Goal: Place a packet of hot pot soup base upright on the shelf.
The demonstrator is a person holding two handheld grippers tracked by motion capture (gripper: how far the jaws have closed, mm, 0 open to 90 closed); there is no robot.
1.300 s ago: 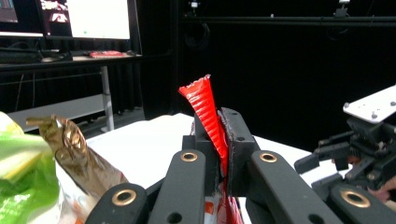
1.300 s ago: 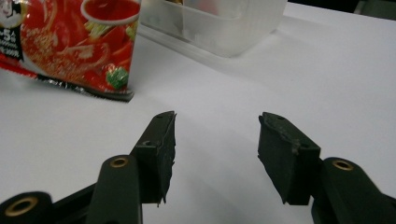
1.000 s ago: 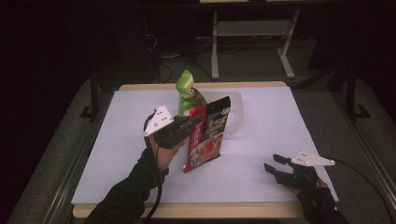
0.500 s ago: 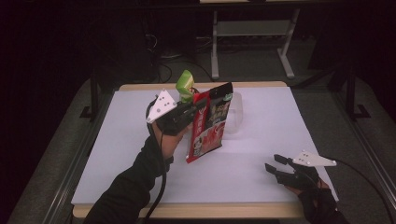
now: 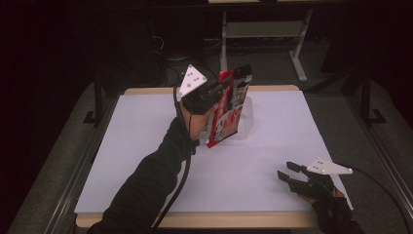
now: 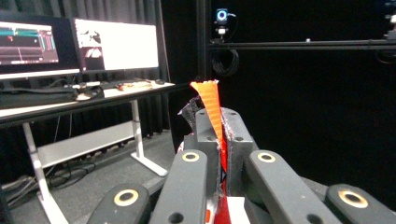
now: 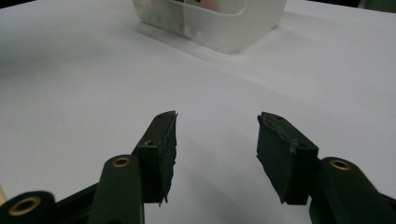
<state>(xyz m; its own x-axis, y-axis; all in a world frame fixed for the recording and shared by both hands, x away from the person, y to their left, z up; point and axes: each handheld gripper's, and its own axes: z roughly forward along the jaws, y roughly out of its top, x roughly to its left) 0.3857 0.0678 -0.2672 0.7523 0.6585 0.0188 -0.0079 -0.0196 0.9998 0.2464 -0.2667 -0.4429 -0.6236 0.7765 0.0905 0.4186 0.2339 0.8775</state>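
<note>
My left gripper [image 5: 220,95] is raised over the back middle of the white table [image 5: 146,146], shut on a red and black snack bag [image 5: 229,112] that hangs below it. In the left gripper view the jaws pinch the bag's orange edge [image 6: 210,100] between them, at left gripper [image 6: 220,135]. A clear plastic bin [image 5: 246,117] stands on the table just behind the bag; it also appears ahead of the right gripper as the translucent bin [image 7: 210,21]. My right gripper [image 5: 286,170] rests low near the front right of the table, open and holding nothing, seen as right gripper [image 7: 215,122].
A white-legged desk [image 5: 263,29] stands beyond the table's far edge, with monitors [image 6: 74,44] on it in the left gripper view. Cables trail from both grippers. The wooden table edge [image 5: 204,219] runs along the front.
My left gripper has lifted the snack bag up and toward the back of the table. The green bag that showed behind it earlier is now hidden. The right gripper has stayed put.
</note>
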